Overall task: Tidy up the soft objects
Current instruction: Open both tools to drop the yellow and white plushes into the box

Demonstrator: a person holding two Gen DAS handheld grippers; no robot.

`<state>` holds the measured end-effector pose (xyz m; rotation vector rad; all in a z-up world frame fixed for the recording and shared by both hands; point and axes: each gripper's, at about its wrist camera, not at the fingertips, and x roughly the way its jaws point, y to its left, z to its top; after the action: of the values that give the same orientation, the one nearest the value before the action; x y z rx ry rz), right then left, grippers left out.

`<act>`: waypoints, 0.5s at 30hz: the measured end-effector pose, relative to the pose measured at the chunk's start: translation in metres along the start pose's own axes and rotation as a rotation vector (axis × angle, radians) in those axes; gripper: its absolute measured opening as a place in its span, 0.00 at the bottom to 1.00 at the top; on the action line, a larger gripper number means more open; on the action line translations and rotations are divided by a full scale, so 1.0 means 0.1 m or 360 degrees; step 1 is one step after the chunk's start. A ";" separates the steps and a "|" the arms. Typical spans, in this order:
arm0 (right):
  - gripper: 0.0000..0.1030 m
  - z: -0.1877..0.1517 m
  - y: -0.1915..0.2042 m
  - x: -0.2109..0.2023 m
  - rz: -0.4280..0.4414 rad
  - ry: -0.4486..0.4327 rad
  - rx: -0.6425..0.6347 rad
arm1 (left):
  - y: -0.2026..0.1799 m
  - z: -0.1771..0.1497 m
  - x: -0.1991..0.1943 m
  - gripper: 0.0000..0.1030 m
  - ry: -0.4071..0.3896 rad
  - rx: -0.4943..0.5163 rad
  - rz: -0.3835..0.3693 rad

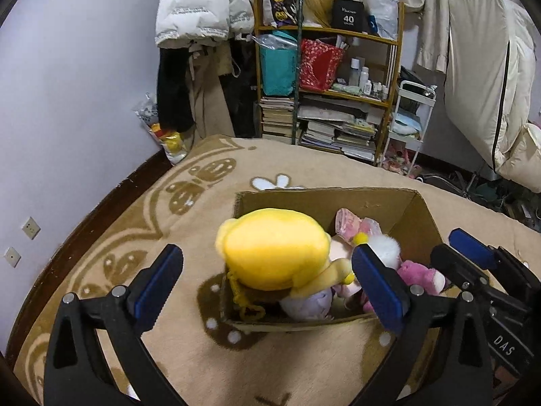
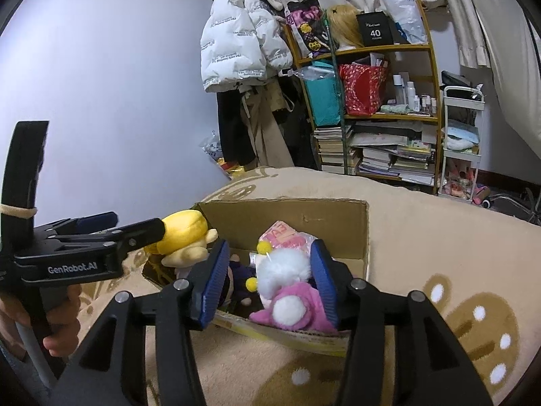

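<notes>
Cardboard box (image 1: 416, 223) open-topped on the beige patterned rug (image 1: 304, 355), already part filled with soft toys. Looks well along, judged from the heap inside.

Left gripper (image 1: 267, 253): jaws spread wide over the box's left near corner, with the yellow plush doll (image 1: 274, 247) between them and touched by neither pad in the left wrist view. Sits high on the heap at that corner, head above the rim, propped by the toys below. From the right wrist view, one finger of the left gripper close against the doll's yellow head; cannot tell whether touching. Spread that wide probably to leave the doll free to settle.

Right gripper (image 2: 269, 247): jaws moderately parted over the box's right near corner, flanking a white fluffy plush (image 2: 282, 270) and the pink plush (image 2: 304, 308) under it, a gap showing on the left pad's side, so no pinch. Pink plush draped on the box's near rim, likely needing a push inward.

Pink wrapped packet (image 2: 287, 237) deeper inside the box, towards the far wall.
</notes>
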<state>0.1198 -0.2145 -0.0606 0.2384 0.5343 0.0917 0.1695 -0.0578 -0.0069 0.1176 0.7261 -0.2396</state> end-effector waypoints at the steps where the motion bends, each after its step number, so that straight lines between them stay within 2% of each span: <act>1: 0.57 0.00 0.00 -0.03 -0.0002 -0.0002 0.0006 | 0.02 -0.01 -0.06 0.96 -0.0014 0.0004 0.0019; 6: 0.67 0.01 0.06 -0.25 -0.0020 -0.0036 0.0018 | 0.07 -0.10 -0.34 0.99 -0.0079 0.0046 0.0091; 8: 0.77 0.03 0.09 -0.36 -0.0027 -0.0060 0.0016 | 0.07 -0.13 -0.43 0.99 -0.0091 0.0064 0.0110; 10: 0.80 0.04 0.11 -0.48 -0.0037 -0.0089 0.0020 | 0.07 -0.18 -0.55 0.99 -0.0110 0.0088 0.0129; 13: 0.92 0.06 0.15 -0.65 -0.0038 -0.0124 0.0034 | 0.07 -0.24 -0.73 0.99 -0.0148 0.0127 0.0158; 15: 0.94 0.06 0.19 -0.76 -0.0027 -0.0143 0.0040 | 0.07 -0.28 -0.86 0.99 -0.0172 0.0151 0.0168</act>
<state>0.0570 -0.2088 -0.0131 0.2612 0.4484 0.0573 0.0911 -0.0311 0.0299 0.2311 0.5991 -0.1780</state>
